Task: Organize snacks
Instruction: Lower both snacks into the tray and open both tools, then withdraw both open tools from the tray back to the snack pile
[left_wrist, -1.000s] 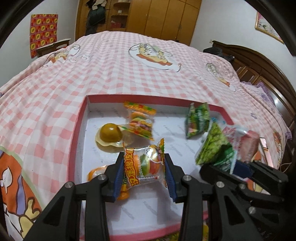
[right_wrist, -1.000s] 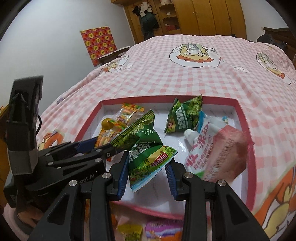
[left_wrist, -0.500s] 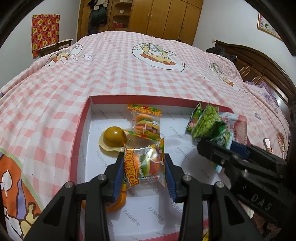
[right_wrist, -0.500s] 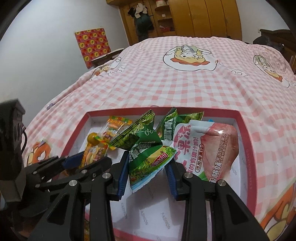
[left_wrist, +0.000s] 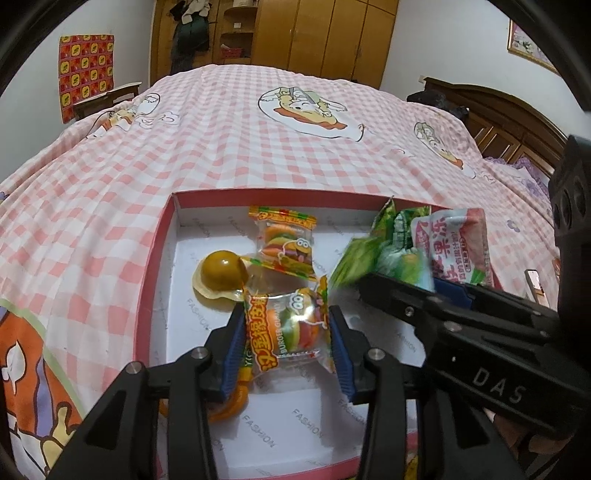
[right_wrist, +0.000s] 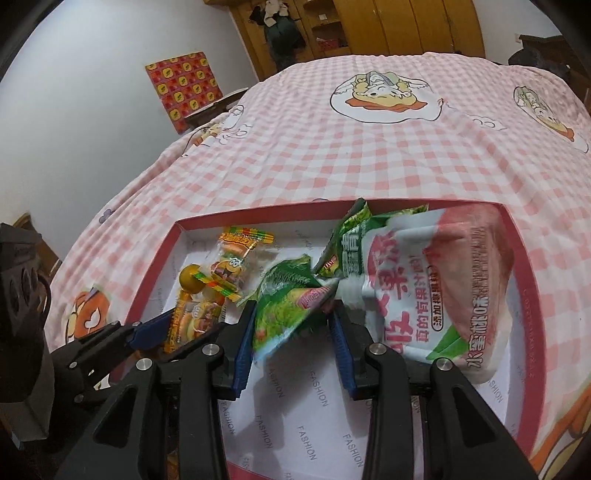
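The burger gummy packet (left_wrist: 286, 330) is clear glossy film. The green snack bag (right_wrist: 291, 310) and pink juice pouch (right_wrist: 443, 284) are shiny plastic. The red box (left_wrist: 155, 273) looks like matt card, the checked bedspread (left_wrist: 221, 147) soft cloth, and the wardrobe (left_wrist: 325, 37), at twelve o'clock, polished wood.

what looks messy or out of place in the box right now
Nothing is spilled or torn. The pink juice pouch lies askew over a green packet at the box's right end; both tongs hold snacks above it.

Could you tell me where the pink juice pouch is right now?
The pink juice pouch lies in the red box's right side, beside the green packet held by the right gripper.
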